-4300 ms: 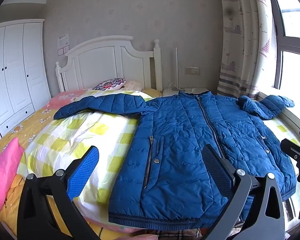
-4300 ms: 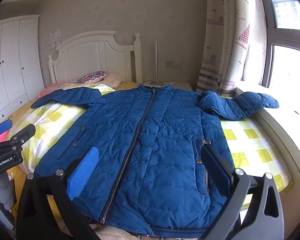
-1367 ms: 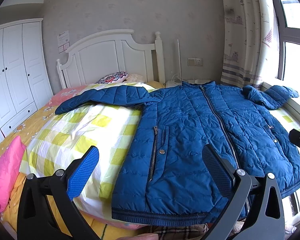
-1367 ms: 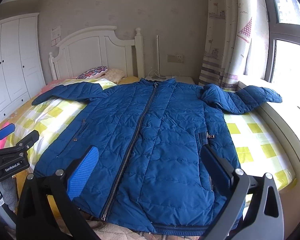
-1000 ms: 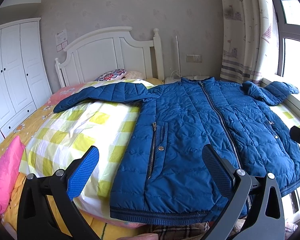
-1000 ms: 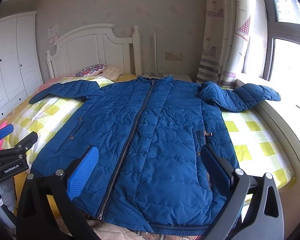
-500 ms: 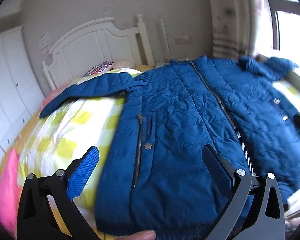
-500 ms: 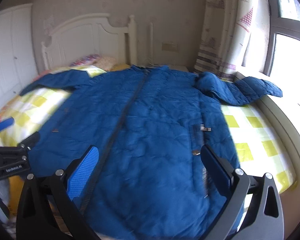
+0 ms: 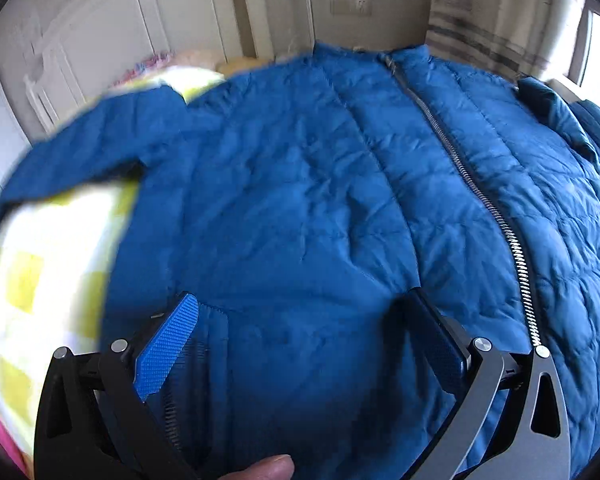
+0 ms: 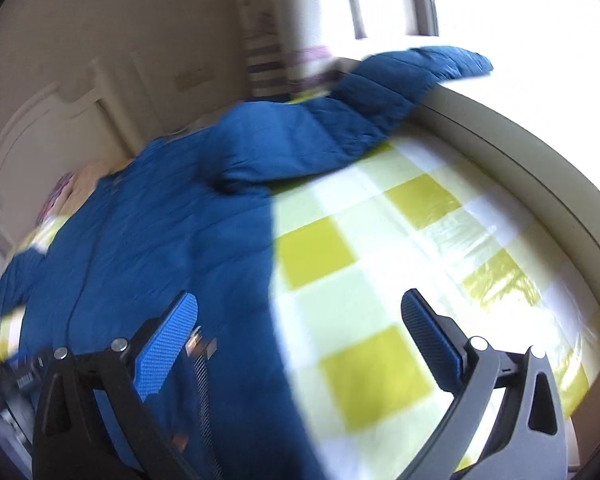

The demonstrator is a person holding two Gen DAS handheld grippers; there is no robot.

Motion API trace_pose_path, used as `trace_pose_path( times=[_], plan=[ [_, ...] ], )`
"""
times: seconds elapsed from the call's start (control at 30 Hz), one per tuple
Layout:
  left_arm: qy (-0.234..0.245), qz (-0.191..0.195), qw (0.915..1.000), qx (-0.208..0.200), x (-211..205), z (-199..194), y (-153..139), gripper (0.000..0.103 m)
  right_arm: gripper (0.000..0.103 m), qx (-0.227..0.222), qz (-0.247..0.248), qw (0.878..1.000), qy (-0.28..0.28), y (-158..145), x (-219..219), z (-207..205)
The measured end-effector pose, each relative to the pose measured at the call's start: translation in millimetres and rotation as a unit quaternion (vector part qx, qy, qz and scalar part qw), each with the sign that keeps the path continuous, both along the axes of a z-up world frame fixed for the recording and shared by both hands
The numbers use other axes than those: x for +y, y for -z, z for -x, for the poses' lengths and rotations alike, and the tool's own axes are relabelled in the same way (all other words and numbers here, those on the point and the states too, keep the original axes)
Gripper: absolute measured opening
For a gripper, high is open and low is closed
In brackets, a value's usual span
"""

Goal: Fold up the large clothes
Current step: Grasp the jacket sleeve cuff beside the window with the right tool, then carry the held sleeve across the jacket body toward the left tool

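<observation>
1. The bed [image 10: 420, 216], in its yellow-checked cover, carries the blue quilted jacket [image 9: 300, 208], which lies front up and zipped, hem toward the foot edge, collar toward the headboard [image 9: 112, 32].
2. Half a second ago both cameras looked across the whole jacket from the foot; now both have dropped close and the views blur with motion. I judge the reach for the first fold has begun.
3. The left gripper [image 9: 300, 344] is spread wide, empty, low over the jacket's left front near the pocket zip.
4. The right gripper [image 10: 300, 340] is likewise wide and empty, straddling the jacket's right side edge, one finger over cloth, one over bare cover.
5. Only the left view shows the centre zipper [image 9: 496, 208]; only the right shows the right sleeve [image 10: 380, 96] reaching the window-side edge.
</observation>
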State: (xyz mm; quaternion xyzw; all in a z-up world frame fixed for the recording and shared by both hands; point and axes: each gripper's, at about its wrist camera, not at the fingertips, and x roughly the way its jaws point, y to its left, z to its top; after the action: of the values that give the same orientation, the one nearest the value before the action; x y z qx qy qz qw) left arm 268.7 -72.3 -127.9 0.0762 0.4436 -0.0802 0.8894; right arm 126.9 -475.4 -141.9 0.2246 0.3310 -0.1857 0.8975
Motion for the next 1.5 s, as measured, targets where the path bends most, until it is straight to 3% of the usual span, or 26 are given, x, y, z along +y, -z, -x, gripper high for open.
trace_pose_path(
  times=[0.33, 0.5, 0.57, 0.63, 0.67, 0.77, 0.87, 0.97, 1.07, 1.1, 1.17, 1.2, 1.23, 1.27, 1.33, 1.43, 1.5],
  plan=[
    [-0.001, 0.010, 0.9999, 0.001, 0.4, 5.8, 2.0, 0.099, 0.098, 0.006, -0.017, 0.992, 0.122, 0.7, -118.3, -97.4],
    [-0.002, 0.005, 1.0000, 0.005, 1.2, 2.9, 1.8, 0.099, 0.094, 0.030, -0.012, 0.987, 0.155, 4.5, -160.2, -143.1],
    [-0.001, 0.006, 1.0000, 0.004, 1.3, 3.4, 1.4, 0.099, 0.077, 0.038, -0.010, 0.987, 0.158, 4.5, -167.7, -153.5],
    [0.001, 0.007, 1.0000, 0.004, 0.8, 2.3, 0.8, 0.099, 0.014, 0.034, -0.008, 0.989, 0.146, 0.0, -167.9, -162.2],
    [0.002, 0.007, 1.0000, 0.003, 1.2, 2.3, 1.1, 0.099, 0.008, 0.026, 0.003, 0.989, 0.143, -7.0, -162.2, -162.7],
    [0.004, 0.009, 1.0000, 0.002, 1.7, 1.6, 0.9, 0.099, 0.007, -0.049, 0.074, 0.992, 0.094, -52.7, -120.1, -167.2],
    [0.005, 0.010, 0.9999, 0.001, 2.2, 2.0, 1.1, 0.099, 0.006, -0.107, 0.112, 0.988, -0.015, -97.8, -49.8, -180.5],
    [0.005, 0.011, 0.9999, 0.001, 2.7, 2.1, 1.0, 0.099, 0.007, -0.136, 0.159, 0.965, -0.159, -119.1, 44.2, -196.6],
    [0.007, 0.014, 0.9999, 0.000, 4.1, 2.5, 0.9, 0.099, 0.012, -0.106, 0.141, 0.936, -0.306, -95.2, 129.1, -220.8],
    [0.007, 0.014, 0.9999, 0.000, 4.2, 2.6, 0.7, 0.099, 0.021, -0.085, 0.130, 0.931, -0.330, -82.8, 145.1, -228.6],
    [0.008, 0.016, 0.9998, 0.000, 4.4, 2.9, 0.4, 0.099, 0.045, 0.001, 0.094, 0.917, -0.387, -35.1, 181.9, -256.0],
    [0.008, 0.016, 0.9998, 0.000, 4.3, 2.9, 0.3, 0.099, 0.063, 0.041, 0.082, 0.910, -0.404, -13.3, 194.3, -264.0],
    [0.008, 0.015, 0.9999, 0.000, 4.6, 2.4, 0.5, 0.099, 0.067, 0.075, 0.082, 0.906, -0.409, 8.5, 203.4, -268.7],
    [0.008, 0.015, 0.9999, 0.000, 4.7, 2.6, 0.5, 0.099, 0.067, 0.077, 0.099, 0.905, -0.407, 17.1, 209.7, -265.6],
    [0.008, 0.016, 0.9998, 0.000, 4.8, 2.4, 0.0, 0.099, 0.075, 0.061, 0.112, 0.900, -0.418, 15.3, 212.3, -256.6],
    [0.008, 0.015, 0.9999, 0.000, 5.4, 1.5, 0.4, 0.099, 0.075, 0.062, 0.047, 0.912, -0.403, -5.5, 188.6, -241.2],
    [0.007, 0.015, 0.9999, -0.001, 5.7, 1.9, 0.2, 0.099, 0.075, 0.014, 0.012, 0.922, -0.388, -28.5, 163.8, -211.0]
  ],
)
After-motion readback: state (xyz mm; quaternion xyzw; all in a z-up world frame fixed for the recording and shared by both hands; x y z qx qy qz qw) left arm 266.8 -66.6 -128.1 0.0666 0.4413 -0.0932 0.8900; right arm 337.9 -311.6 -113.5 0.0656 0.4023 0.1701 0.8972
